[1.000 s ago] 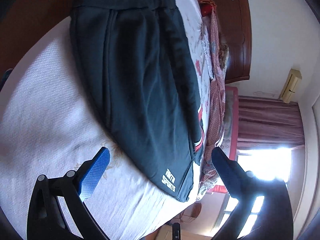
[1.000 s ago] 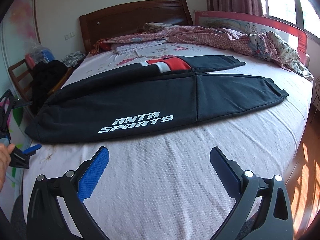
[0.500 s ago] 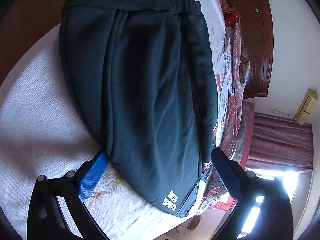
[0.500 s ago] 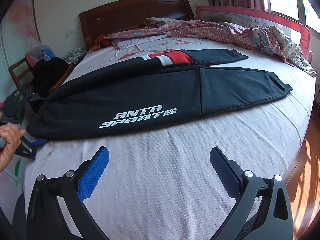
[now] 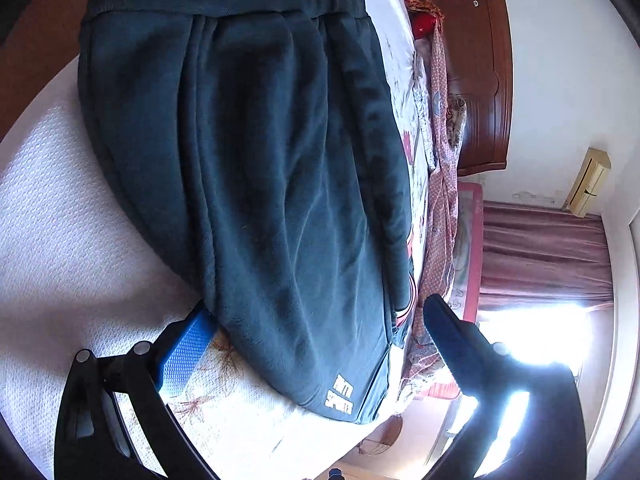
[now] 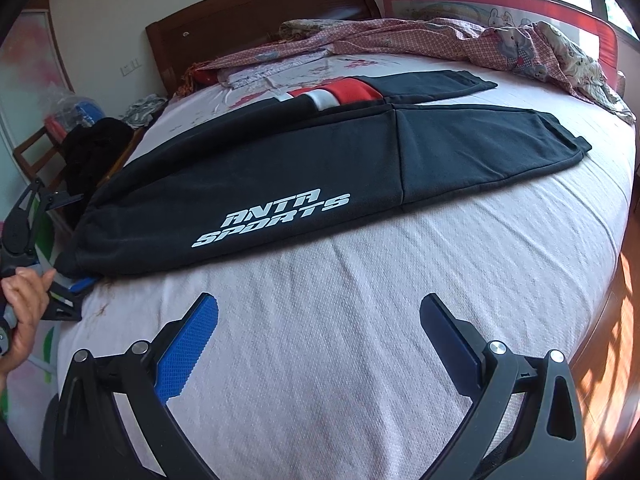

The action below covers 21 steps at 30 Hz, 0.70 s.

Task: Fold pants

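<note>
Black pants (image 6: 304,168) with white "ANTA SPORTS" lettering and a red and white band lie flat across the bed, waistband at the left, leg cuffs at the right. In the left wrist view the pants (image 5: 280,168) fill the middle. My left gripper (image 5: 316,316) is open at the waistband end, with one blue finger (image 5: 188,344) at the cloth's edge on the sheet and the other above the cloth. It also shows in the right wrist view (image 6: 60,240), held by a hand. My right gripper (image 6: 318,320) is open and empty above the sheet, short of the near leg.
The bed (image 6: 360,320) has a pale pink textured sheet. A crumpled pink checked blanket (image 6: 460,40) lies along the far side by a red bed rail (image 6: 500,4). A wooden headboard (image 6: 260,24) stands behind. A chair with dark clothes (image 6: 92,148) stands at the left.
My left gripper has moved in on the waistband end, so its blue finger now meets the cloth's edge. My right gripper has moved nearer the pants. Both stay open.
</note>
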### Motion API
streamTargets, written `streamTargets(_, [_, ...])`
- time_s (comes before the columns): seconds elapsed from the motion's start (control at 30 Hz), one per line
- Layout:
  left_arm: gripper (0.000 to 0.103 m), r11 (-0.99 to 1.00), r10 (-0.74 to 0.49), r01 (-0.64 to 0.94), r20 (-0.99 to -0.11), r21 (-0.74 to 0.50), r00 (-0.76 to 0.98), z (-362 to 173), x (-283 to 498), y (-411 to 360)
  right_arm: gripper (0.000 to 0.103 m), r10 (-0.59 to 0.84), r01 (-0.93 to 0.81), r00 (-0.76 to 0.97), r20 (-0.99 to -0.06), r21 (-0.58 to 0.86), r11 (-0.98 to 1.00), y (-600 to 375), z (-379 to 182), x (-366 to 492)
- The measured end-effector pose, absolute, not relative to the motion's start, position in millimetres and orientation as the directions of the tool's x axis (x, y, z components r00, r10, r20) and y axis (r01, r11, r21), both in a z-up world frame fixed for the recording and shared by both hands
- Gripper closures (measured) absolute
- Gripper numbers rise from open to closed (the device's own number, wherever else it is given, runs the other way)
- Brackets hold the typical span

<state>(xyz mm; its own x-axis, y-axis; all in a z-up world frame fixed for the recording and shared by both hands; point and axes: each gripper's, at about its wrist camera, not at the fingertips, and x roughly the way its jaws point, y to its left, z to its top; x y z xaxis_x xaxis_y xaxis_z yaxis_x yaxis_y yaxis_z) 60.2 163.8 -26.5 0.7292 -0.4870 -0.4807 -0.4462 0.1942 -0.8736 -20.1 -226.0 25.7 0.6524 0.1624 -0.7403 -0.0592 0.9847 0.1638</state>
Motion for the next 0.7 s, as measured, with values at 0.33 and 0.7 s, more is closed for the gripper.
streamTargets(0.33, [0.002,0.178,-0.505,-0.447,-0.472,-0.876,0.723,-31.8,56.8,166.0,0.003,0.176,-0.062,0.643,-0.746,0.178,0.982,-226.2,24.2,-19.7])
streamTargets(0.7, [0.008,0.261,-0.467,-0.472,-0.538,-0.842,0.701,-29.8,60.3,158.3,0.003,0.184,-0.053,0.637,-0.749,0.195,0.979,-230.3,22.4,-19.6])
